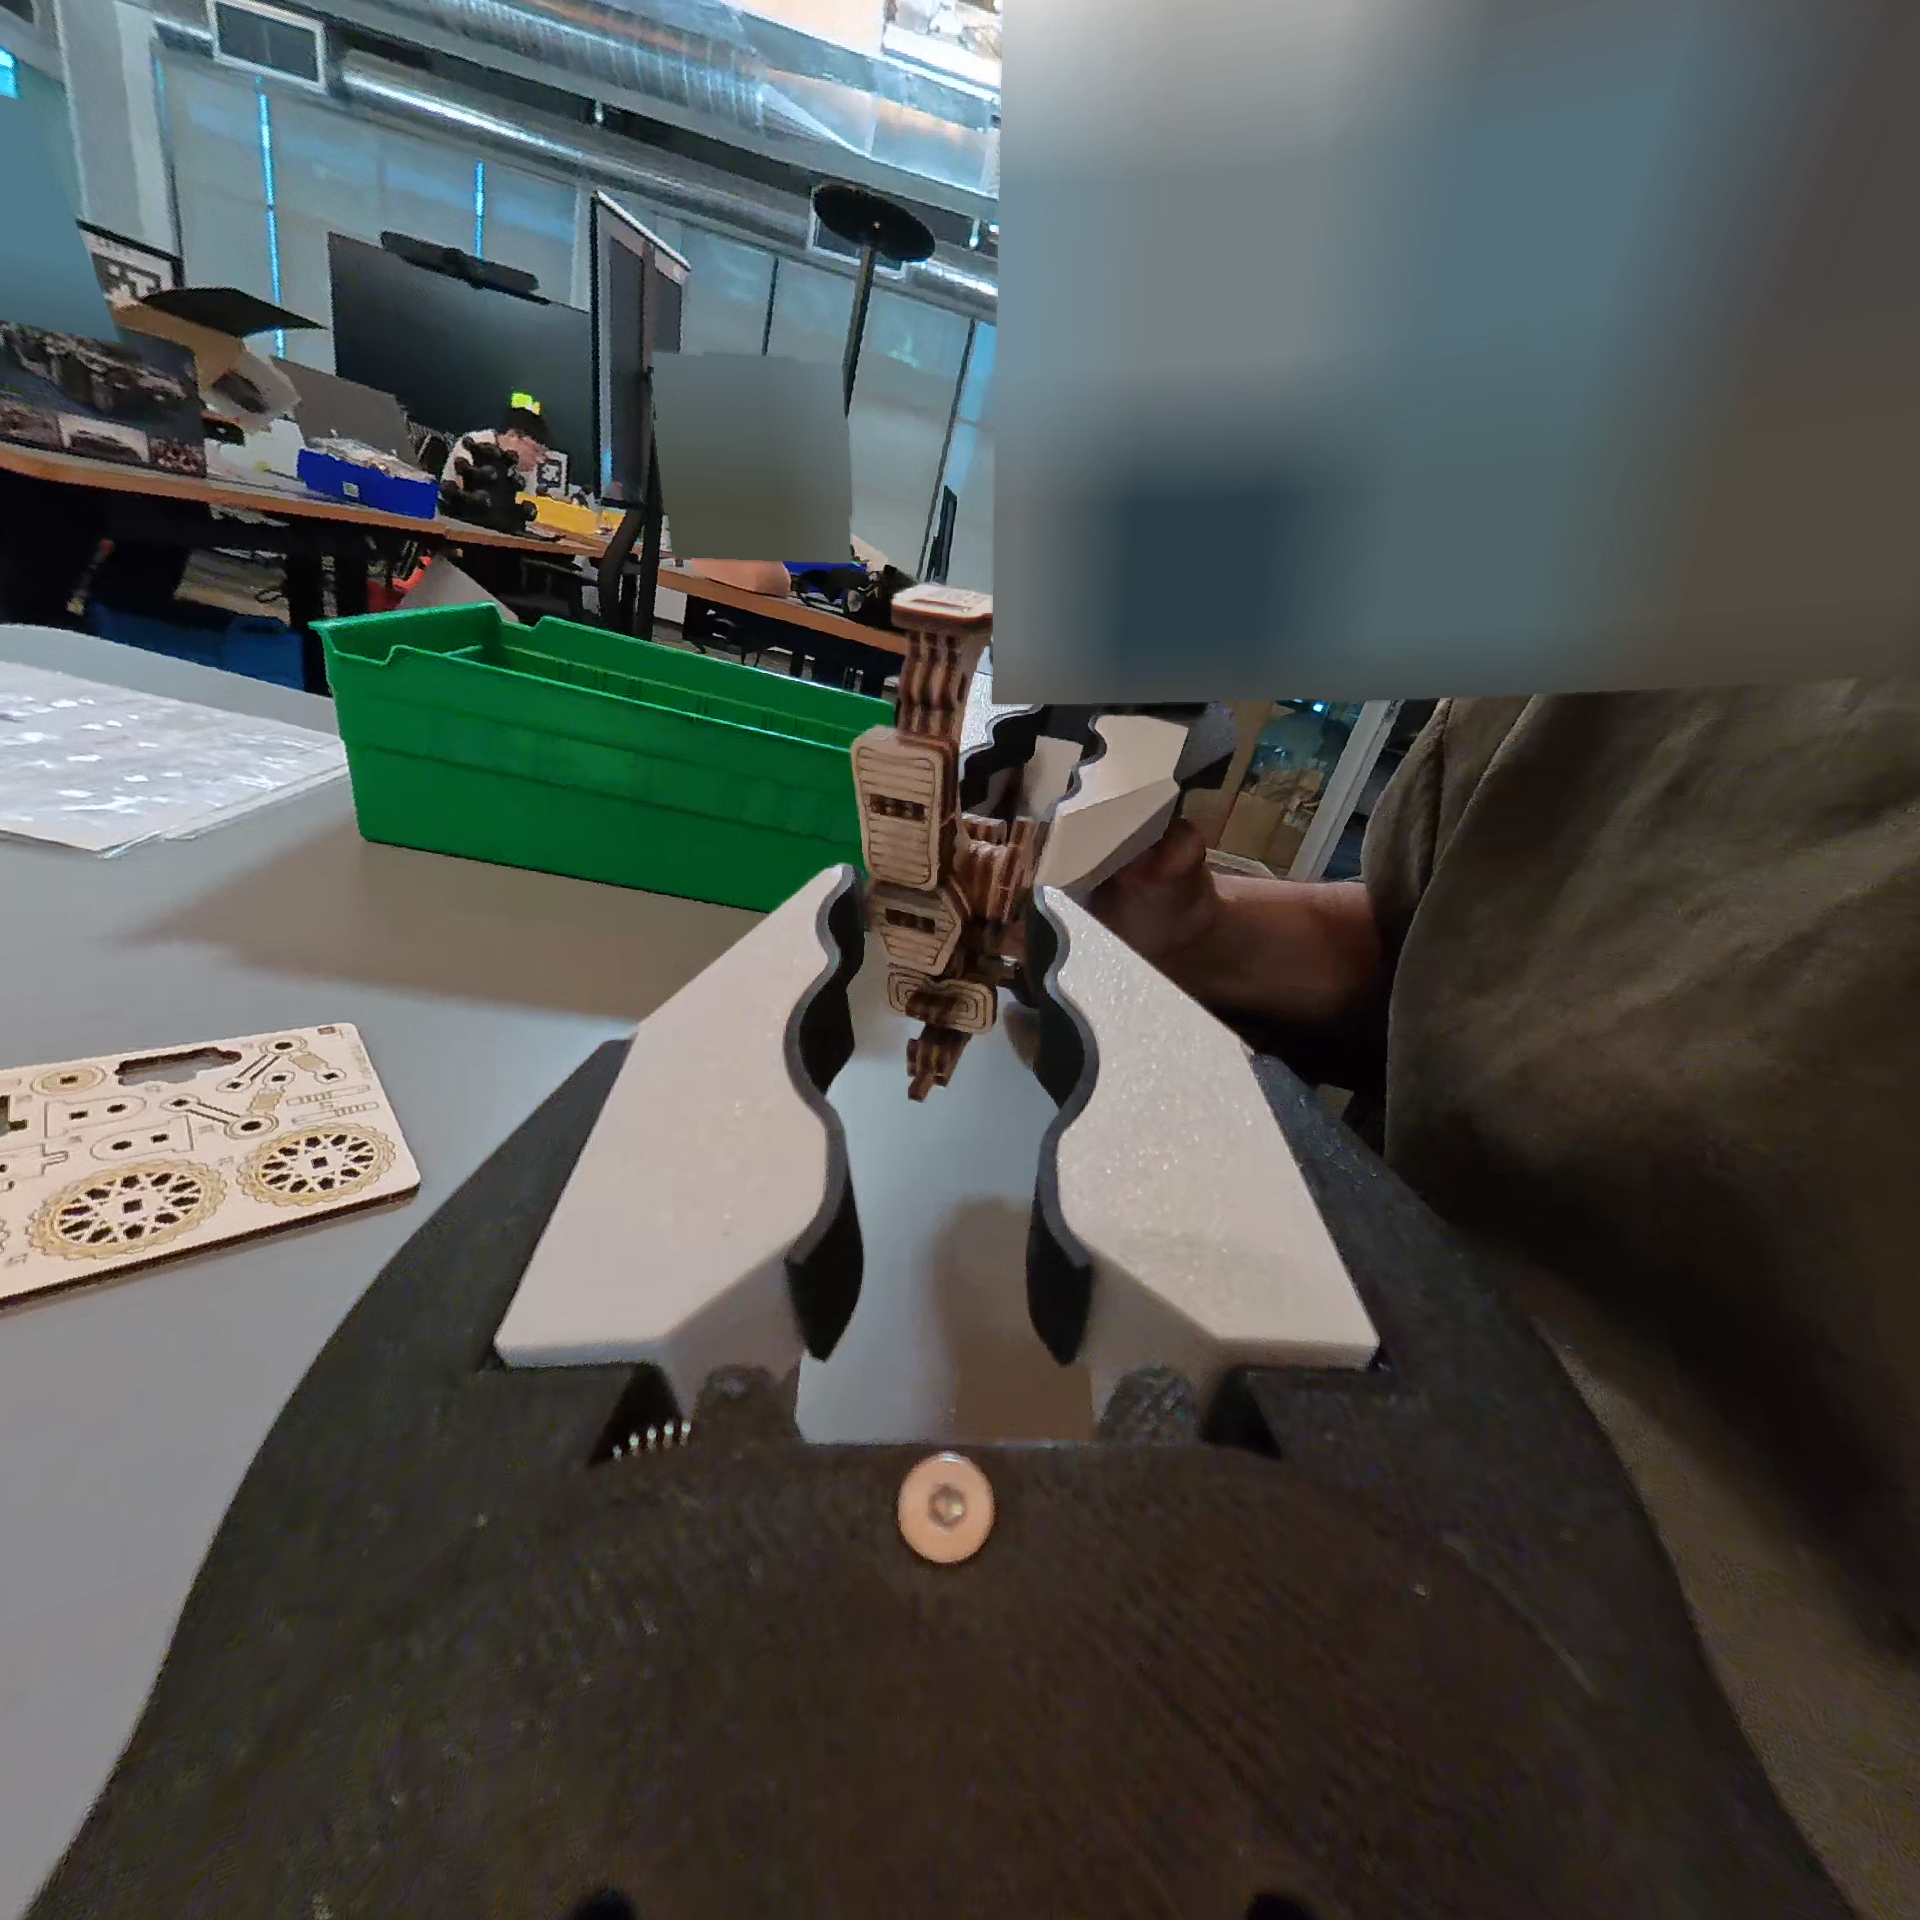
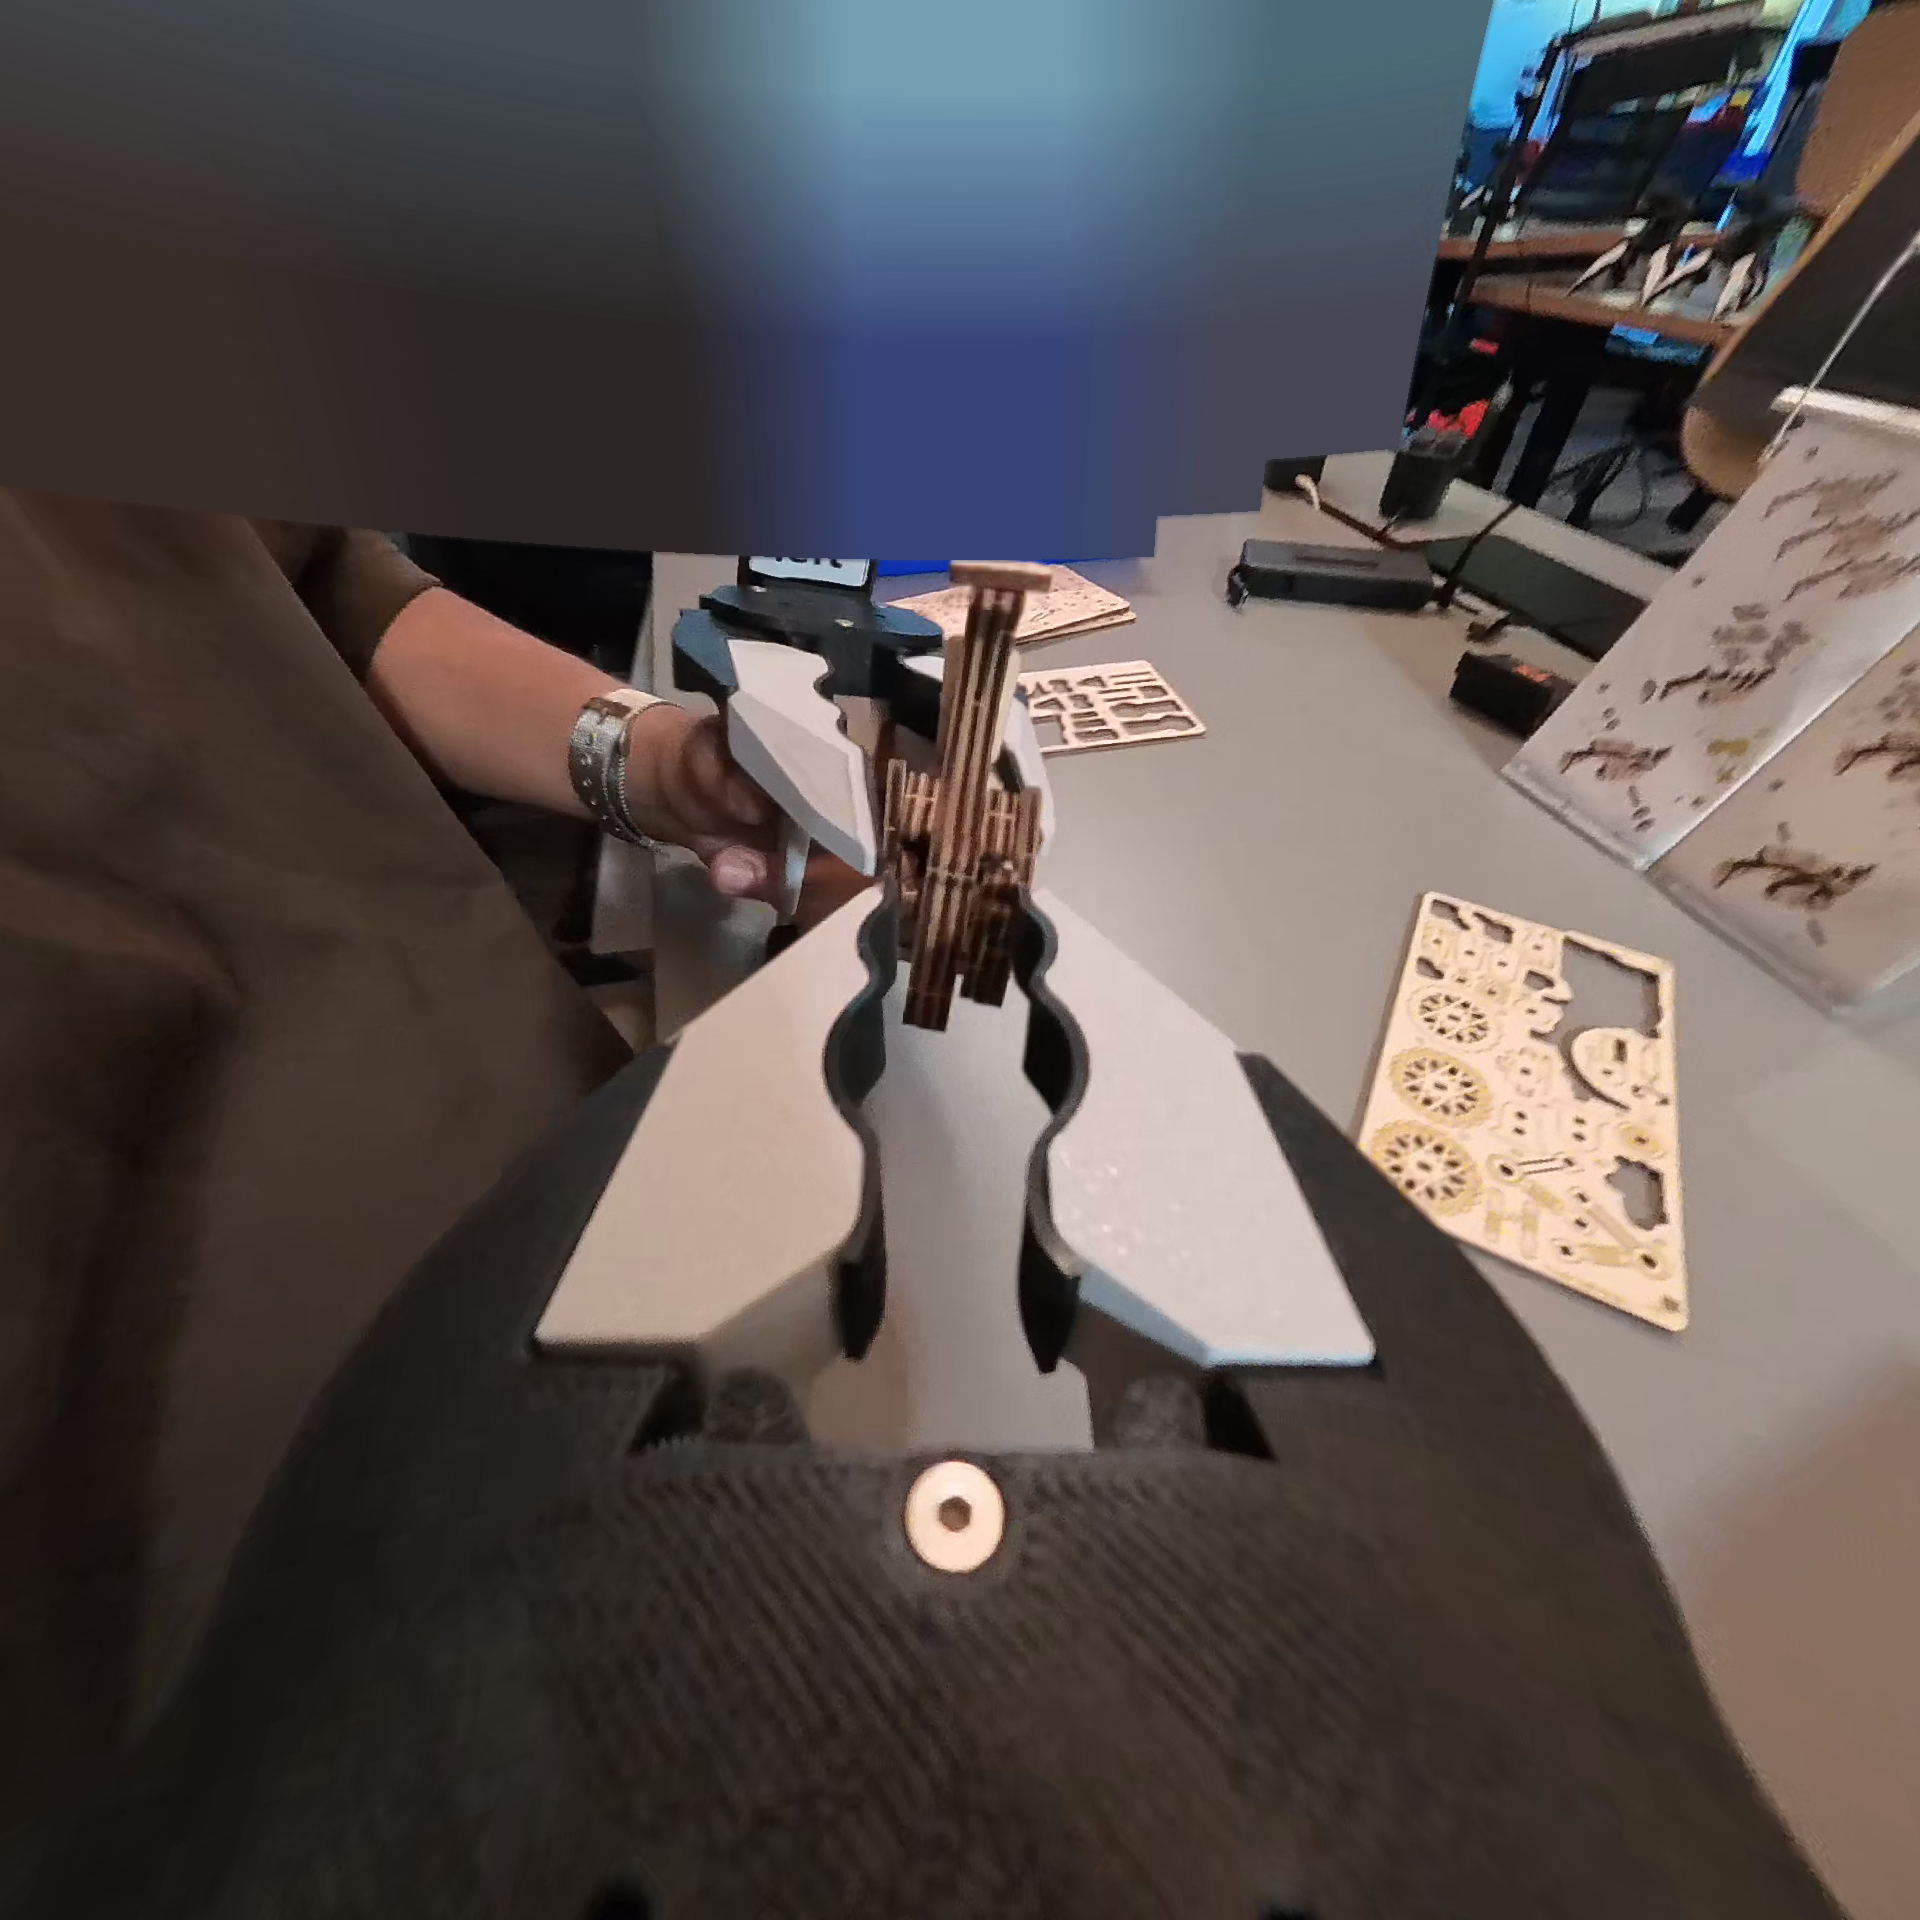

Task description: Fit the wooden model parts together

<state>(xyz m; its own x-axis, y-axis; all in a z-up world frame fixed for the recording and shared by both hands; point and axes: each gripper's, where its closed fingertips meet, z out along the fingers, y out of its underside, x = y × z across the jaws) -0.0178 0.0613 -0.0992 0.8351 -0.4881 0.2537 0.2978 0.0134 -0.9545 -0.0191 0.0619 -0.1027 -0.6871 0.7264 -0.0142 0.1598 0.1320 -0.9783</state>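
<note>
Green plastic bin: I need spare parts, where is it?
In the left wrist view, the green plastic bin sits on the grey table, upper left, behind the laser-cut wooden parts sheet.

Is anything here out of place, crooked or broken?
Nothing stands out. The wooden model is held upright above the table between the left tool and the right tool, with no visible break. The part sheet lies flat; its holes are only removed pieces.

obstacles: green bin, parts sheet left | free: bare table between
</note>
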